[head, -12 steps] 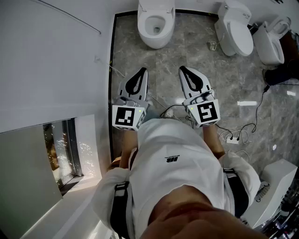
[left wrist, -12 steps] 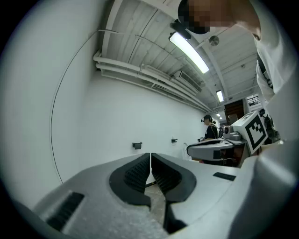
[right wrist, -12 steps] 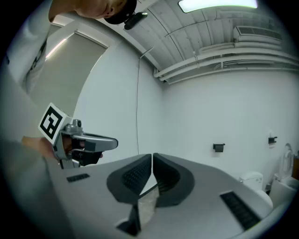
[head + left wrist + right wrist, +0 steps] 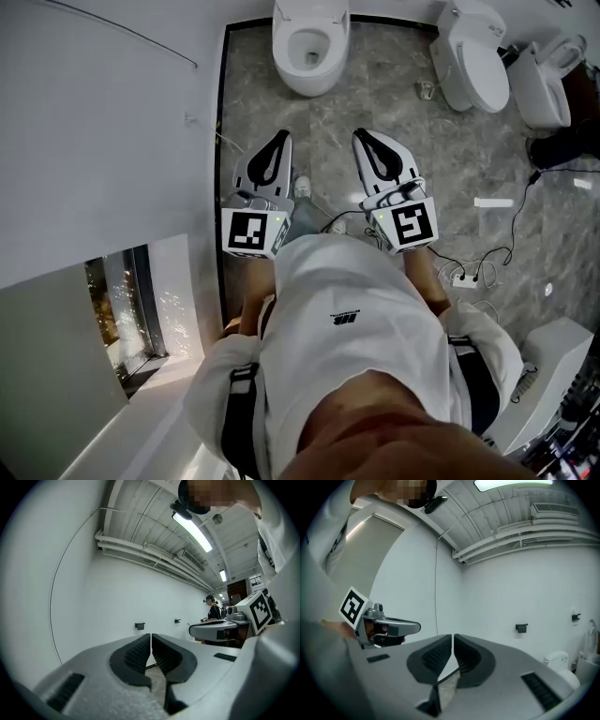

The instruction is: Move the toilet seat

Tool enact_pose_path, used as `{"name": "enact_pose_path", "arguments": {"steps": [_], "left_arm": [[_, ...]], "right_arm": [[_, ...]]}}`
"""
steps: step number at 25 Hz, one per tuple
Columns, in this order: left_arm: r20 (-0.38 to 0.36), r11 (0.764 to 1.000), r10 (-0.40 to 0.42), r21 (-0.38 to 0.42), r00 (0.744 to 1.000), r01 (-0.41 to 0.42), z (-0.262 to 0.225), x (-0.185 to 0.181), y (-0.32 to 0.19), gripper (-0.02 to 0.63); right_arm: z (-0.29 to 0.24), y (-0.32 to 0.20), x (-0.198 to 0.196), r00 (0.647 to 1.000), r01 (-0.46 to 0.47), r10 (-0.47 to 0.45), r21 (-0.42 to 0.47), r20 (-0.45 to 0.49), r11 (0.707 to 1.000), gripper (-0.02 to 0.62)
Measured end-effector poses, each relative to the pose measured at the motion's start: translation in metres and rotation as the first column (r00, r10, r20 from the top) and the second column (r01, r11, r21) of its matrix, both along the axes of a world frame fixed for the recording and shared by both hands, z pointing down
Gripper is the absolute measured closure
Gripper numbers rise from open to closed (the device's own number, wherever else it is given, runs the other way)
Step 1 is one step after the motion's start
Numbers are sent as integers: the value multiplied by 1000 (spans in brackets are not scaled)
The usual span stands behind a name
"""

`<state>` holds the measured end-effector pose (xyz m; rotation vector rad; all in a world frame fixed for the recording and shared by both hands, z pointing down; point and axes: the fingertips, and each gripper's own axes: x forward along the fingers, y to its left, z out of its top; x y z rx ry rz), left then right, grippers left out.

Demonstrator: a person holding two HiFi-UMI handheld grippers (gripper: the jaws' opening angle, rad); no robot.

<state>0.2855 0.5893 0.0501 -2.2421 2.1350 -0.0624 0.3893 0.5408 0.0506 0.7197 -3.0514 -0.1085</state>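
White toilet seat [image 4: 284, 42] sits on the toilet [image 4: 311, 86] ahead across the grey stone floor [image 4: 450, 159], well apart from us. Left claw [image 4: 279, 141] and right claw [image 4: 363, 137] are both fully closed, empty, held level side by side. We judge it's carry posture, since nothing's in reach yet.

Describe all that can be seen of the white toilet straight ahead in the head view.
The toilet is white and glossy, like ceramic. Its oval bowl is uncovered, with a dark drain inside. It stands upright on the grey marbled floor, its back cut off by the picture's top edge. Only the floor touches it.
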Motion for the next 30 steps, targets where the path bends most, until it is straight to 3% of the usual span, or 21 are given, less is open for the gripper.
{"name": "enact_pose_path", "arguments": {"steps": [19,30], "left_arm": [[-16,998,64,-28,998,-64,14,-137,-115,572],[-33,990,132,-35,991,-133,26,-195,-163,572]], "right_arm": [[5,-105,-134,996,-83,83,-11,-44,996,558],[12,-144,-193,987,-151,149,-25,-51,988,558]]}}
